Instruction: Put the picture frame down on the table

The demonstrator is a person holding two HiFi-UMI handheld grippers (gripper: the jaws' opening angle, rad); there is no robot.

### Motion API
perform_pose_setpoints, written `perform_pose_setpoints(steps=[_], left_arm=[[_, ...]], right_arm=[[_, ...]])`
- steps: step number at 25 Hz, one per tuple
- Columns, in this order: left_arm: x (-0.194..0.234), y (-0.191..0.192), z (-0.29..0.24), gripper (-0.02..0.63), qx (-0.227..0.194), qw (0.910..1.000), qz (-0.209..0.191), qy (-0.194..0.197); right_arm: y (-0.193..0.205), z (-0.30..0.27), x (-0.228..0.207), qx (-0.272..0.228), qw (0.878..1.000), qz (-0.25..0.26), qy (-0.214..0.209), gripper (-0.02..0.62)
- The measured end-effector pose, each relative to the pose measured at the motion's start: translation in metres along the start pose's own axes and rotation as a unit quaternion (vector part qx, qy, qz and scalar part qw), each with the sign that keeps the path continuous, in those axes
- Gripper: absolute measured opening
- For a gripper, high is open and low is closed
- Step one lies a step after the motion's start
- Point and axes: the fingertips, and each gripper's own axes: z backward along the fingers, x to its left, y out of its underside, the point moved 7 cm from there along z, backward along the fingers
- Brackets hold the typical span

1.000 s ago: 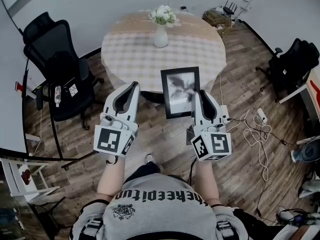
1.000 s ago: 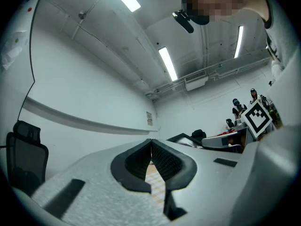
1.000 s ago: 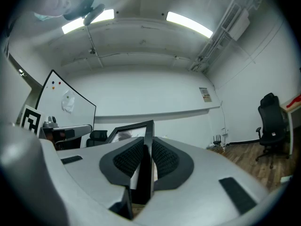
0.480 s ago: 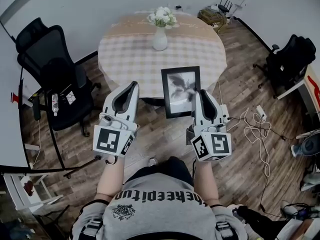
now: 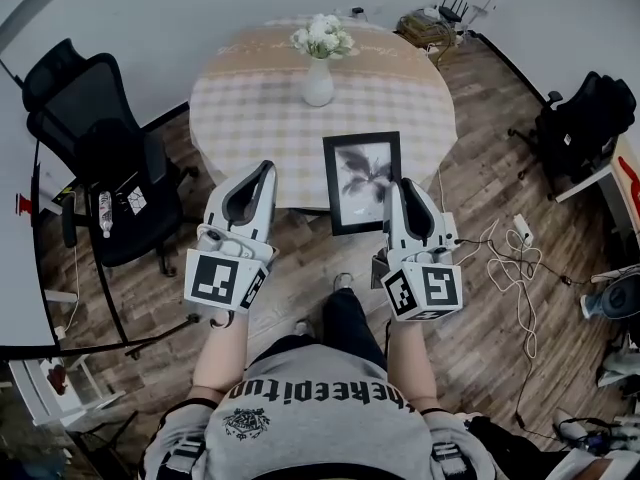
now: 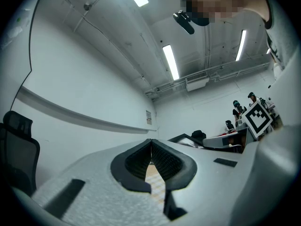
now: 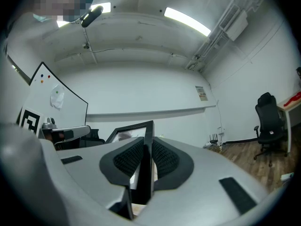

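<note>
— Picture frame [image 5: 362,182] at picture centre, pinched by its right edge in the right gripper [image 5: 400,186], jaws narrow on the black moulding. Hangs over the near rim of the table [image 5: 262,118], lower end past the cloth.
— And the left gripper [image 5: 266,171], left of centre: tips together, nothing between. No help there.
— Risk, probably: one-edge grip, so could swing or slip on the way down. Could also land half off the rim and tip to the floor.
— Or slide forward into the vase [image 5: 318,80] at upper centre, if pushed too far.
— Hard to tell whether touching the cloth yet. Back of the frame hidden. Rim beneath covered by the frame itself.
</note>
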Motion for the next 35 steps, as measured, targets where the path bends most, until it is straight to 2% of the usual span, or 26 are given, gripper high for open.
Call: perform_pose_setpoints(steps=[17, 35], left_arm=[[0.022, 0.033, -0.102, 0.015, 0.023, 0.998, -0.007, -0.058], [0.025, 0.07, -0.149, 0.015, 0.064, 0.9907, -0.009, -0.12]], right_arm=[[0.025, -0.12, -0.074, 0.05, 0.997, -0.017, -0.055, 0.061], [0.091, -0.189, -0.127, 0.136, 0.985, -0.048, -0.099, 0.061]])
